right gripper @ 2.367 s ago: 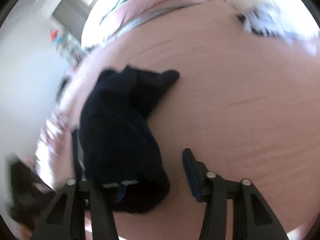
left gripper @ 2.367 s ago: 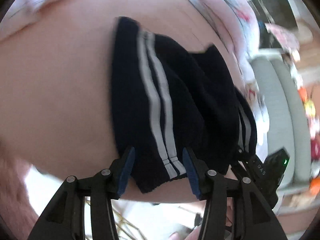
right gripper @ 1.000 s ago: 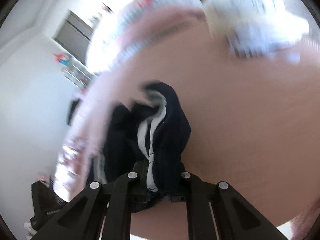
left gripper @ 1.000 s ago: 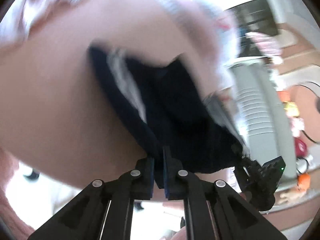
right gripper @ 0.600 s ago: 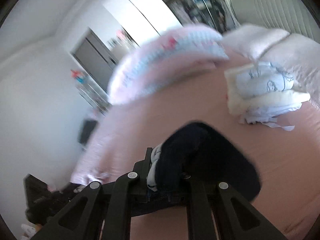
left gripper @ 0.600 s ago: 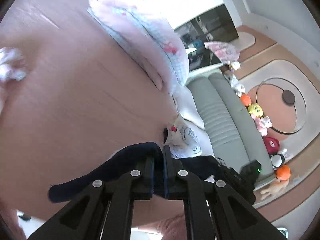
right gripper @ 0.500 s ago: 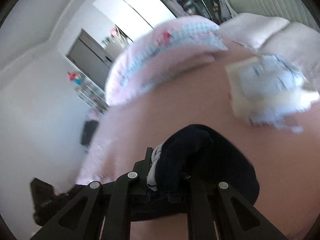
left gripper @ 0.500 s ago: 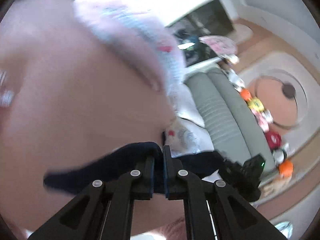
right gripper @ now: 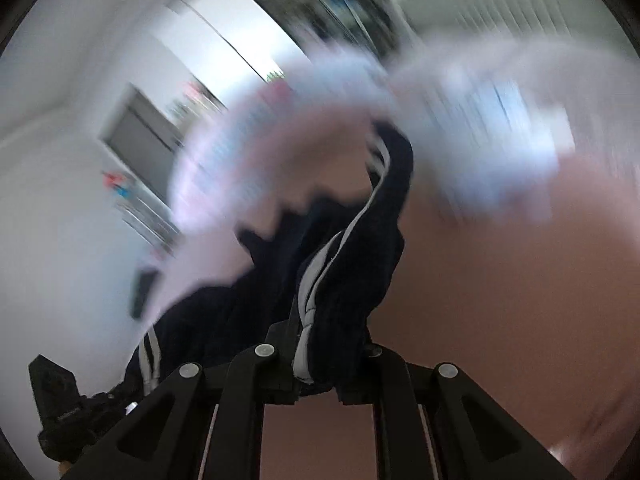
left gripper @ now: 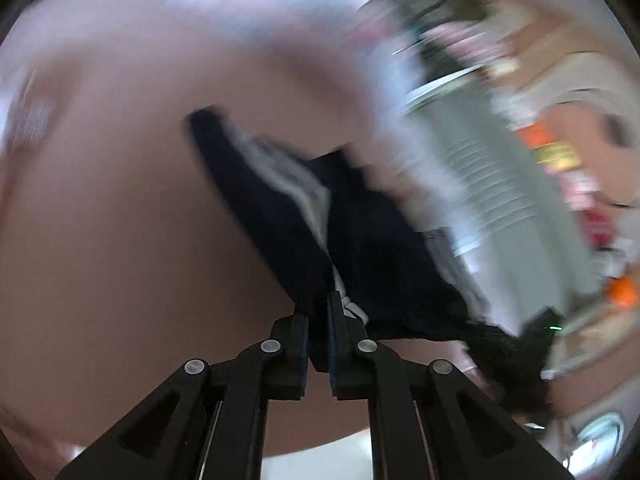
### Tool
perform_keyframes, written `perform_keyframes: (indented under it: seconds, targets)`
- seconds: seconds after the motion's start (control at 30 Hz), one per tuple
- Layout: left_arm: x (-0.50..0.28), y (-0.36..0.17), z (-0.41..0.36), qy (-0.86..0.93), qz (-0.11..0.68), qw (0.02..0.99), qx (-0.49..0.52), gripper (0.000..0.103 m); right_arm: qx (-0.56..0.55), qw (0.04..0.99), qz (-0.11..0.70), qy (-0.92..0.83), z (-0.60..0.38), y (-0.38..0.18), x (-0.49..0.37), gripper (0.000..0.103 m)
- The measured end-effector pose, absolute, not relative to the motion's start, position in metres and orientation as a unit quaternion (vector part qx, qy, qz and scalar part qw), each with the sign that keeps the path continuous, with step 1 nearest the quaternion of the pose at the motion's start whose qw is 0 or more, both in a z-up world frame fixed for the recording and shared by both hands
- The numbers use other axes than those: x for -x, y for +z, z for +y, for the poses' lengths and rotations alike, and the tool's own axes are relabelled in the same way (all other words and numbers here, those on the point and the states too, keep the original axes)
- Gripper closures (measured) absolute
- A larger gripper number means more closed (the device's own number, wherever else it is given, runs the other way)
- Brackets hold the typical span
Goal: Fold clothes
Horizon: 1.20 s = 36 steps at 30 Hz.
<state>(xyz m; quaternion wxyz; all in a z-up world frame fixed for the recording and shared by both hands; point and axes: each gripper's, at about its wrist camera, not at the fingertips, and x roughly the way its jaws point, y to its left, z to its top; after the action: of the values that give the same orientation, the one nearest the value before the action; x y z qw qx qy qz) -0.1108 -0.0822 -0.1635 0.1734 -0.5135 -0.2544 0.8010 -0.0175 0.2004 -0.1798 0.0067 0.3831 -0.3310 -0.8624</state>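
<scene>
both the left gripper [left gripper: 319, 312] and right gripper [right gripper: 332, 344] clamp dark shorts [left gripper: 372, 240] over a pink bedsheet [left gripper: 120, 220].

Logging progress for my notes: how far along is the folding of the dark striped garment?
Done: both tools have gripped it. In hand: the left tool and right tool are each shut on the dark striped garment, held over the pink bedsheet. Left: it hangs bunched, no neat fold visible; frames are blurred.
</scene>
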Motion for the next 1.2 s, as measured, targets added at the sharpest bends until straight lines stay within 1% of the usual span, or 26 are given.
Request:
perform_keyframes:
  seconds: [0.03,0.07,0.1,0.13,0.17,0.2,0.27,0.4,0.5,0.6,0.73,0.83,0.93,1.0,1.07,1.13,1.2]
  targets:
    - [0.106,-0.192,-0.081,0.787,-0.246,0.151,0.546,0.097,-0.417,-0.001,-0.338,-0.844,0.201,-0.207,0.019,0.093]
    - [0.099,-0.209,-0.081,0.778,-0.250,0.138,0.560,0.096,-0.462,-0.007,-0.354,-0.813,0.203,-0.236,0.020,0.093]
    - [0.094,-0.209,-0.084,0.780,-0.261,0.134,0.553,0.096,-0.482,-0.007,-0.376,-0.792,0.206,-0.254,0.019,0.093]
    - [0.092,-0.201,-0.086,0.784,-0.257,0.134,0.550,0.093,-0.477,-0.006,-0.397,-0.784,0.212,-0.259,0.017,0.093]
    - [0.093,-0.192,-0.087,0.786,-0.245,0.133,0.552,0.090,-0.472,-0.005,-0.397,-0.787,0.214,-0.255,0.017,0.093]
    - [0.093,-0.181,-0.087,0.794,-0.229,0.132,0.547,0.089,-0.469,-0.005,-0.387,-0.794,0.215,-0.249,0.019,0.091]
    - [0.088,-0.155,-0.087,0.829,-0.188,0.119,0.513,0.089,-0.460,-0.019,-0.344,-0.818,0.211,-0.238,0.021,0.091]
    - [0.095,-0.135,-0.073,0.847,-0.149,0.179,0.477,0.089,-0.462,-0.037,-0.329,-0.823,0.205,-0.239,0.021,0.091]
    - [0.112,-0.142,-0.038,0.835,-0.109,0.229,0.489,0.089,-0.456,-0.054,-0.315,-0.831,0.204,-0.234,0.023,0.093]
    - [0.120,-0.160,-0.020,0.811,-0.089,0.244,0.524,0.089,-0.444,-0.065,-0.317,-0.835,0.214,-0.223,0.024,0.093]
    - [0.107,-0.183,-0.018,0.793,-0.095,0.254,0.546,0.089,-0.444,-0.057,-0.354,-0.821,0.227,-0.225,0.019,0.093]
    - [0.107,-0.171,-0.015,0.784,-0.115,0.277,0.543,0.089,-0.453,-0.070,-0.373,-0.807,0.236,-0.235,0.019,0.093]
    - [0.106,-0.168,-0.023,0.780,-0.132,0.283,0.542,0.089,-0.441,-0.096,-0.334,-0.828,0.234,-0.225,0.023,0.092]
    - [0.107,-0.168,-0.037,0.786,-0.152,0.264,0.538,0.089,-0.424,-0.083,-0.281,-0.857,0.220,-0.204,0.037,0.091]
    - [0.113,-0.170,-0.048,0.789,-0.176,0.247,0.535,0.089,-0.402,-0.050,-0.224,-0.886,0.198,-0.180,0.053,0.091]
    - [0.116,-0.169,-0.058,0.794,-0.191,0.232,0.528,0.089,-0.371,-0.004,-0.148,-0.917,0.162,-0.153,0.069,0.091]
    - [0.118,-0.171,-0.068,0.799,-0.203,0.219,0.522,0.089,-0.354,0.069,-0.074,-0.930,0.116,-0.135,0.087,0.091]
